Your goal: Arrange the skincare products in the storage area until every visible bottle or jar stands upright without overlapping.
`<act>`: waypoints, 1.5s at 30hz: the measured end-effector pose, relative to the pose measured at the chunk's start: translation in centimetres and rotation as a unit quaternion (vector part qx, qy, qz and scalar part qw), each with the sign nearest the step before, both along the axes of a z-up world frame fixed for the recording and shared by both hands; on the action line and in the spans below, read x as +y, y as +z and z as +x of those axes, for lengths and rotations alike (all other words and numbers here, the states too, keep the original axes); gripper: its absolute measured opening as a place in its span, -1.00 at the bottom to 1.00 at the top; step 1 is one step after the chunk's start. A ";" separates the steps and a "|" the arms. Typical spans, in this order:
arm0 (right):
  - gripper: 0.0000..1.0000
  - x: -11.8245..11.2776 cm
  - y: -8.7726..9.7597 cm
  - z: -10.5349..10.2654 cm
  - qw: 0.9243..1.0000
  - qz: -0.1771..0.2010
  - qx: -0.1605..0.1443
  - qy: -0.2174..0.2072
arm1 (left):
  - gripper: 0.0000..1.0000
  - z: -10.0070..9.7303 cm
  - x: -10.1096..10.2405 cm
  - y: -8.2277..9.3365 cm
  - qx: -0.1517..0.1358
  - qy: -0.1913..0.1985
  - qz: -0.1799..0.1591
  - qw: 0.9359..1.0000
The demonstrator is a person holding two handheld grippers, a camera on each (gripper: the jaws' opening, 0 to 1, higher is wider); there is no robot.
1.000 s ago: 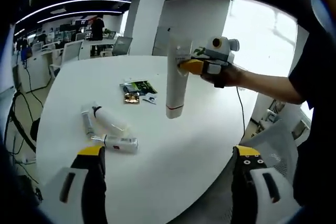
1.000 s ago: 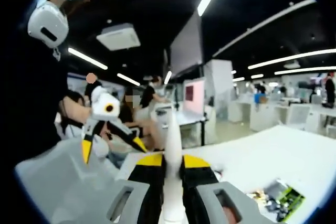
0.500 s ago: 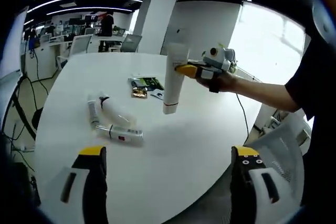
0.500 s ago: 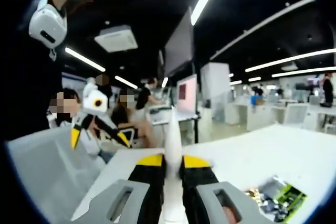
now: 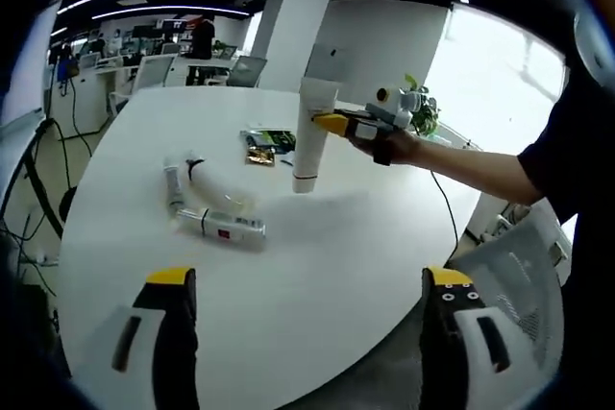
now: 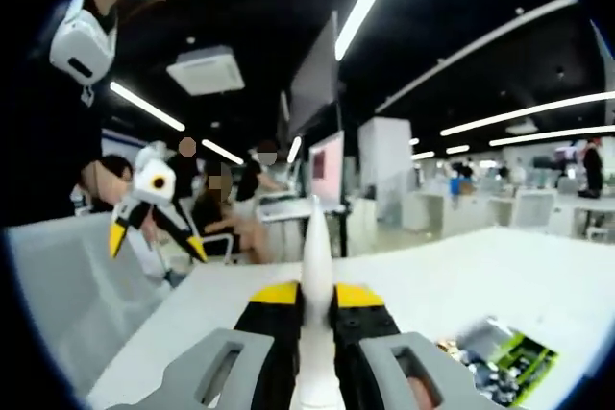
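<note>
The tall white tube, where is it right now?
In the left gripper view, the tall white tube hangs cap-down in the right gripper, right of the sachets and the lying bottles.

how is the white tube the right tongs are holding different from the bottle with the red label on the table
The white tube hangs upright, cap end down, clamped in the right tongs just above the table; the red-label bottle lies flat on its side, touched by neither tongs. The tube looks taller, wider and plain white, tapering to a flat crimped end; the bottle is slimmer with a red mark on its label. Both are pale skincare containers.
</note>
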State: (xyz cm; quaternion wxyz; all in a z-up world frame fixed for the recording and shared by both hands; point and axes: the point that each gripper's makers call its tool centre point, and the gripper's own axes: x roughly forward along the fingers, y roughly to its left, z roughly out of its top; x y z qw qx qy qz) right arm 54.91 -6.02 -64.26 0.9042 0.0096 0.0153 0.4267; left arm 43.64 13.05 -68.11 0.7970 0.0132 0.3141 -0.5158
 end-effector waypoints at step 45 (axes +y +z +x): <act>-0.86 -2.4 -2.0 0.0 0.998 -0.047 0.005 0.033 | 0.80 0.8 -0.9 -1.0 0.005 0.001 0.012 1.000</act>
